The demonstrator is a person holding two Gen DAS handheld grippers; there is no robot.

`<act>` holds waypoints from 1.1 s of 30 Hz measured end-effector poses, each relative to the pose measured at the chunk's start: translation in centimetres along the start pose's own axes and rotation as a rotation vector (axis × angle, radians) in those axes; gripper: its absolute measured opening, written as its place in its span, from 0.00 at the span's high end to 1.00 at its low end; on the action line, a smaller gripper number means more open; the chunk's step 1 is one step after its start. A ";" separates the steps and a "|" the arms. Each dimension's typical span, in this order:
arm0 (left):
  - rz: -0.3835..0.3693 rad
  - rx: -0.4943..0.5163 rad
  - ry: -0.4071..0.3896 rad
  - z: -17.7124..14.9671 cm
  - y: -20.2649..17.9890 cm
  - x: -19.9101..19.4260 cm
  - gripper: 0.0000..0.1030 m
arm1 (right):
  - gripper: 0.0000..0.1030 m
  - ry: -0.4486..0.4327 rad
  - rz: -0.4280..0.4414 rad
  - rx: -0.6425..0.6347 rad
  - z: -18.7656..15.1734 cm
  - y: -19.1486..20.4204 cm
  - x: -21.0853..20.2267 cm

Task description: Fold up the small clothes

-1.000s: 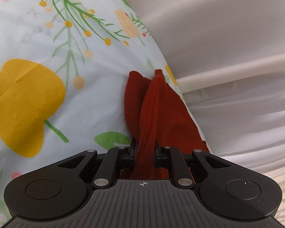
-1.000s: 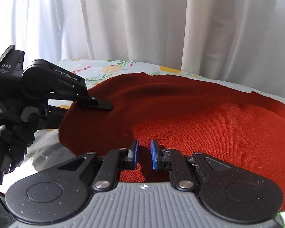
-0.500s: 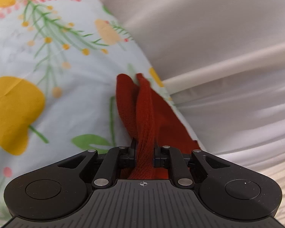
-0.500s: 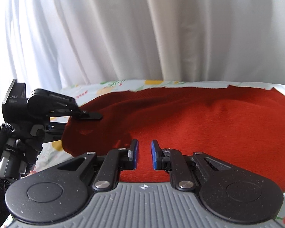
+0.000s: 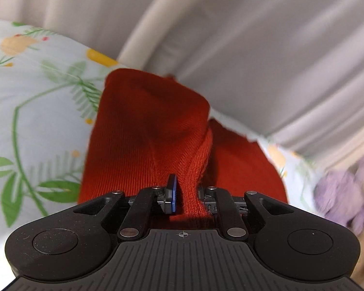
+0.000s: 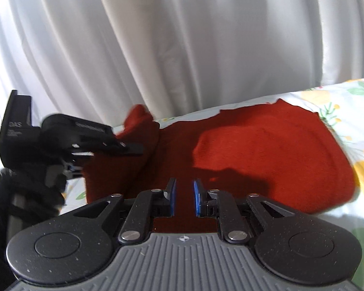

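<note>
Red knitted garment (image 6: pixel 267 155) lay near floral sheet's (image 5: pixel 36 111) far edge, half folded. Left gripper (image 5: pixel 187 195) pinched its lifted edge; right gripper (image 6: pixel 184 200) pinched near edge. Fold-over unfinished; flattening remained.

Each camera sits just behind its own gripper, looking forward and downward along the fingers, close over the red cloth (image 5: pixel 153 131) on the floral sheet (image 5: pixel 36 111), with curtain (image 6: pixel 182 48) behind. Both views share the cloth; the right view also catches the left gripper (image 6: pixel 133 148).
</note>
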State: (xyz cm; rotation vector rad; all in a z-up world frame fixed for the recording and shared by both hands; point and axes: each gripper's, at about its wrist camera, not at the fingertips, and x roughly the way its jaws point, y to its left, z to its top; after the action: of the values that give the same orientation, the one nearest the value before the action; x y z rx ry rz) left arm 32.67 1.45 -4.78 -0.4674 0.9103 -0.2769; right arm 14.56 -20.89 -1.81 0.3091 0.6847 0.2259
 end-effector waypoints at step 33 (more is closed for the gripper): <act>0.101 -0.292 -0.131 -2.9 9.4 -6.8 0.14 | 0.43 0.202 0.249 0.362 4.2 -4.1 8.1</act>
State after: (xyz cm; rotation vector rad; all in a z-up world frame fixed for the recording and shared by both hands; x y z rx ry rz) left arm 26.63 11.65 -6.27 -0.6983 0.8460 -0.0194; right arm 23.77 -23.14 -4.91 0.7271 0.8881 0.3741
